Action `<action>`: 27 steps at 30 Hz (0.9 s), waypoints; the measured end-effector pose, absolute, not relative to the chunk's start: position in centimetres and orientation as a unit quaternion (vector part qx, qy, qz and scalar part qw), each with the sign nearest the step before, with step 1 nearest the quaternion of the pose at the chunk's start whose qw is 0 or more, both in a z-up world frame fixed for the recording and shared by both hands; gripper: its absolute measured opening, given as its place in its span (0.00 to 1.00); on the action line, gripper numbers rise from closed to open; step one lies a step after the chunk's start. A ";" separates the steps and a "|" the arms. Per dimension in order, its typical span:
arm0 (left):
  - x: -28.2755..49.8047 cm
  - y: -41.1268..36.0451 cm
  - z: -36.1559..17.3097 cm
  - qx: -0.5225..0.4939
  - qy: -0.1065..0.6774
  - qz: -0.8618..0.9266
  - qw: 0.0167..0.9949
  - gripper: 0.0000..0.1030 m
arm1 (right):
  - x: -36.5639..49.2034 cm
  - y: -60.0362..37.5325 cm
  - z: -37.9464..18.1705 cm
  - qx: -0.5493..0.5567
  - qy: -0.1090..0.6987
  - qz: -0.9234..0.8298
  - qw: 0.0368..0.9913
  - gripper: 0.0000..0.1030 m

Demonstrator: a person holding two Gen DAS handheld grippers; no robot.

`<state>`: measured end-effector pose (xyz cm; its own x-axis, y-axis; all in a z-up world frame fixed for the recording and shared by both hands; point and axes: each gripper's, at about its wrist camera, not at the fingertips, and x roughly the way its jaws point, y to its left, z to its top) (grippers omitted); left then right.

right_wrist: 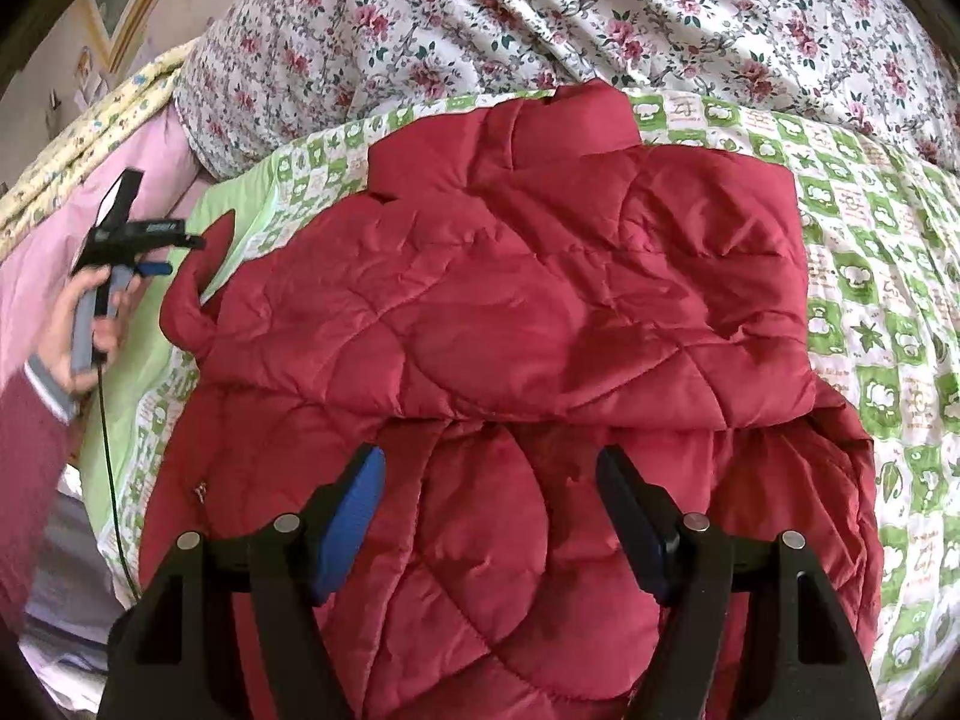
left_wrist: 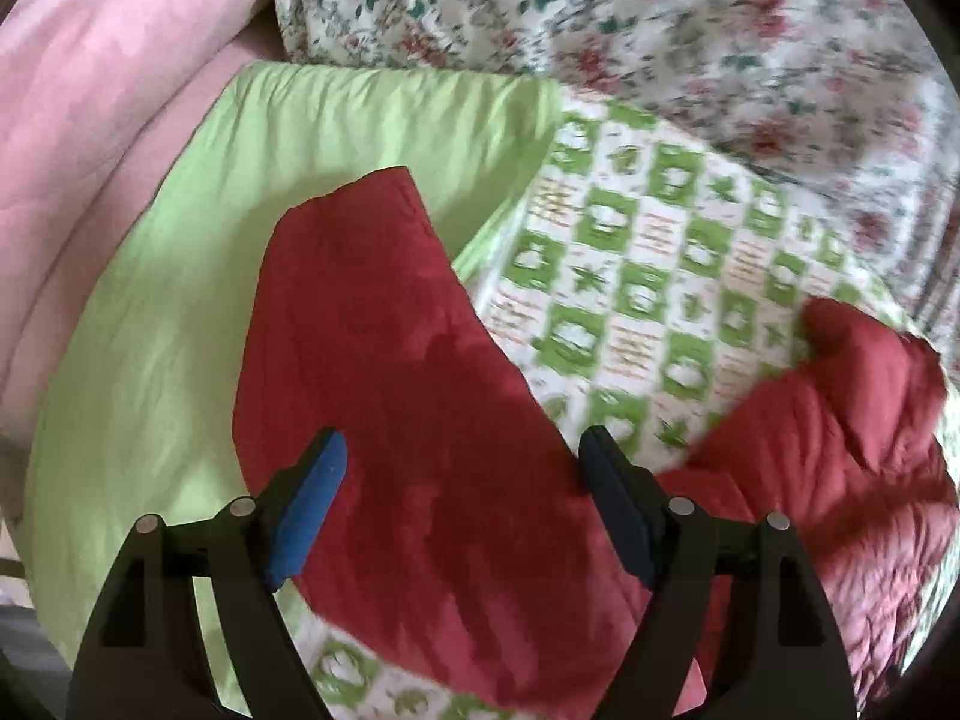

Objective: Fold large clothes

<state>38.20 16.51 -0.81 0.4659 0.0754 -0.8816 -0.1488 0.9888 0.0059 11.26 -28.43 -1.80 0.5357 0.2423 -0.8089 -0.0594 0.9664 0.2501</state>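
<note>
A: We find the right tongs [right_wrist: 489,501] with jaws apart, nothing between them, poised above the red quilted jacket [right_wrist: 510,300]. The left tongs [left_wrist: 462,483] are likewise spread wide and empty, over a red sleeve [left_wrist: 384,312].

B: We confirm. In the right wrist view the left tongs appear again at nine o'clock, gripped by the left hand [right_wrist: 78,324], just beside the sleeve end at the jacket's edge. Whether they touch it we cannot tell.

A: We note the jacket lies across the green-and-white checked quilt [right_wrist: 864,276] on the bed, its upper part folded down over the lower, collar toward twelve o'clock.

B: Agreed. A floral duvet [right_wrist: 540,18] is bunched from eleven to two o'clock behind the jacket. In the left wrist view, a plain green border [left_wrist: 150,312] runs at nine o'clock, with pink bedding [left_wrist: 90,120] beyond at ten o'clock. That view is blurred.
</note>
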 end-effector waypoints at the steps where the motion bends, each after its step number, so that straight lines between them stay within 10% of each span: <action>1: 38.8 16.6 -1.0 -0.035 0.518 0.070 0.852 0.79 | 11.3 -28.3 -2.0 0.096 0.475 0.089 0.870 0.73; 11: 44.3 17.2 -4.1 -0.011 0.570 0.106 0.815 0.78 | 11.5 -27.7 -2.6 0.099 0.476 0.104 0.868 0.73; 12: 44.1 17.5 -4.3 -0.017 0.567 0.096 0.818 0.72 | 11.5 -27.8 -2.7 0.100 0.477 0.103 0.867 0.73; 14: 43.7 17.8 -4.7 -0.016 0.566 0.090 0.819 0.26 | 11.5 -27.8 -2.7 0.102 0.475 0.103 0.868 0.73; 16: 42.3 18.6 -4.6 -0.044 0.552 0.072 0.830 0.14 | 11.5 -28.1 -2.7 0.107 0.473 0.102 0.868 0.73; 27: 31.1 14.8 1.7 -0.152 0.420 -0.089 0.890 0.08 | 11.3 -29.2 -2.0 0.132 0.452 0.093 0.877 0.73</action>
